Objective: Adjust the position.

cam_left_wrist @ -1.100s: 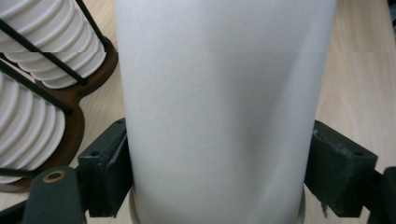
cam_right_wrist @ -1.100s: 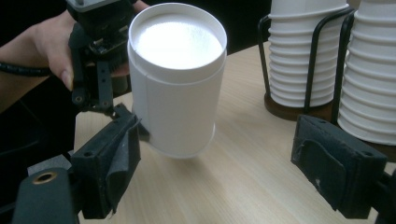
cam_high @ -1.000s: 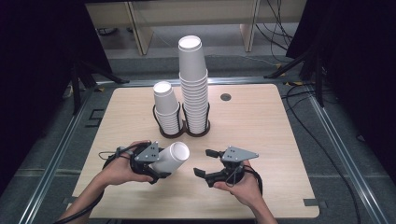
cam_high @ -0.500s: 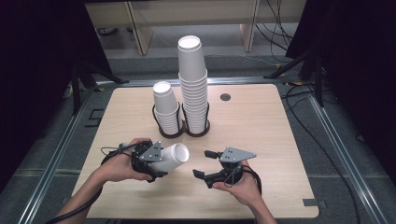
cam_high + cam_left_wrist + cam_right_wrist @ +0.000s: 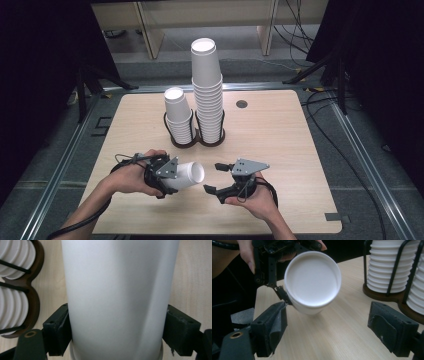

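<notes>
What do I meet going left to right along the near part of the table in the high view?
Left hand → left hand-held gripper, shut on the white paper cup lying sideways → right hand-held gripper, jaws open → right hand.

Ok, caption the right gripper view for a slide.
Open right gripper faces a white paper cup held out sideways by the left gripper.

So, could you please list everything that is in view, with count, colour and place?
held cup: one, white, on its side in the left hand-held gripper, above the near table.
cup stacks: two, white, in the holder, right one taller.
cup holder: one, dark brown base with black wire, table middle.
table: one, light wood.
left hand-held gripper: black, shut on the cup.
right hand-held gripper: black, open, facing the cup's mouth.
hands: two, near edge.
</notes>
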The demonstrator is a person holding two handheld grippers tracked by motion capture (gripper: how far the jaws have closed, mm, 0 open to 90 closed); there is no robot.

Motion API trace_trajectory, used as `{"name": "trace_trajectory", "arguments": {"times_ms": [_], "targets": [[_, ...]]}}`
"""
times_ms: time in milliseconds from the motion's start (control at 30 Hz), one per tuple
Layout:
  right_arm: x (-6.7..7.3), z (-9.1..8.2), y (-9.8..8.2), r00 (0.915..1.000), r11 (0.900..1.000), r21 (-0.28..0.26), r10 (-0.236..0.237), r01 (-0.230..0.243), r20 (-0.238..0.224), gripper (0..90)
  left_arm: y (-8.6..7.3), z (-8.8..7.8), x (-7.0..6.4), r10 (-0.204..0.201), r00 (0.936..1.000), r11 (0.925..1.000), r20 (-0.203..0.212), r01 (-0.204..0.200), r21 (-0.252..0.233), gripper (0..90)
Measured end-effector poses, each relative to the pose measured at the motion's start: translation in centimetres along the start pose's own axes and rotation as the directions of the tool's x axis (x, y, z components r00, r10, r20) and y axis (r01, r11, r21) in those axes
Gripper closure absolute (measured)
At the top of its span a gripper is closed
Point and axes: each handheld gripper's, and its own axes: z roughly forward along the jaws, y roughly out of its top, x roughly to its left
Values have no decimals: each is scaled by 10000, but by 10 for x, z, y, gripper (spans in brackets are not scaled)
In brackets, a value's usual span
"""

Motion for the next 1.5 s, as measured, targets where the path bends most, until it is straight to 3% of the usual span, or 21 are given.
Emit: {"name": "trace_trajectory", "arguments": {"times_ms": [33, 133, 167, 267, 300, 333, 500, 567, 667, 700, 833, 867, 900, 967, 1033, 1067, 1133, 1433, 1500], "targets": [[-1, 1, 1, 9998, 9998, -11, -177, 177, -13, 165, 0, 1, -1, 61, 9999, 10000, -94, -61, -43, 194], [3, 5, 4, 9993, 10000, -39, 4, -5, -364, 165, 2, 3, -1, 171, 9998, 9998, -60, -171, -83, 193], [2, 5, 6, 9987, 9989, -48, -472, 471, -194, 166, 3, 3, -1, 185, 9998, 9998, -46, -186, -103, 193], [4, 9, 9, 9989, 9993, -60, -379, 378, -274, 166, 4, 4, -1, 228, 9997, 9997, 97, -227, -78, 194], [5, 12, 10, 9979, 9993, -95, -375, 370, -520, 167, 4, 4, -1, 256, 9996, 9996, 99, -256, -73, 194], [4, 13, 11, 9966, 9977, -112, -667, 662, -488, 166, 5, 5, -2, 251, 9997, 9996, 33, -251, -156, 193], [7, 20, 13, 9959, 9988, -93, -480, 474, -769, 168, 6, 5, -3, 283, 9995, 9995, 164, -281, -172, 193], [6, 23, 14, 9937, 9968, -166, -791, 780, -790, 170, 5, 6, -3, 279, 9994, 9993, 183, -274, -253, 193], [7, 25, 14, 9946, 9984, -110, -556, 549, -875, 178, 5, 7, -4, 318, 9993, 9992, 201, -313, -239, 193], [7, 27, 14, 9927, 9971, -194, -756, 741, -939, 179, 5, 7, -4, 318, 9993, 9992, 221, -312, -230, 193], [7, 29, 15, 9920, 9970, 34, -760, 768, -1011, 183, 6, 6, -4, 379, 9989, 9991, 280, -374, -182, 193], [6, 31, 15, 9910, 9963, 31, -852, 860, -1031, 185, 6, 8, -6, 152, 9996, 9990, 236, -142, -415, 193], [7, 32, 15, 9923, 9966, -55, -829, 828, -916, 189, 7, 6, -4, 419, 9987, 9990, 294, -413, -192, 193], [7, 33, 14, 9911, 9982, 36, -597, 605, -1187, 195, 7, 7, -5, 311, 9992, 9989, 260, -302, -346, 193], [7, 33, 14, 9911, 9986, 92, -515, 530, -1227, 208, 7, 7, -6, 235, 9994, 9988, 268, -223, -434, 193], [5, 34, 15, 9886, 9961, -61, -882, 881, -1216, 213, 8, 8, -7, 224, 9993, 9988, 287, -211, -447, 193], [5, 33, 15, 9890, 9961, 16, -871, 879, -1194, 230, 8, 7, -6, 482, 9983, 9986, 317, -474, -255, 193], [3, 33, 15, 9860, 9939, -51, -1103, 1105, -1253, 257, 8, 7, -6, 484, 9981, 9985, 374, -474, -281, 193], [4, 32, 14, 9884, 9963, 42, -846, 858, -1257, 257, 8, 7, -6, 491, 9981, 9985, 361, -481, -265, 193]]}}
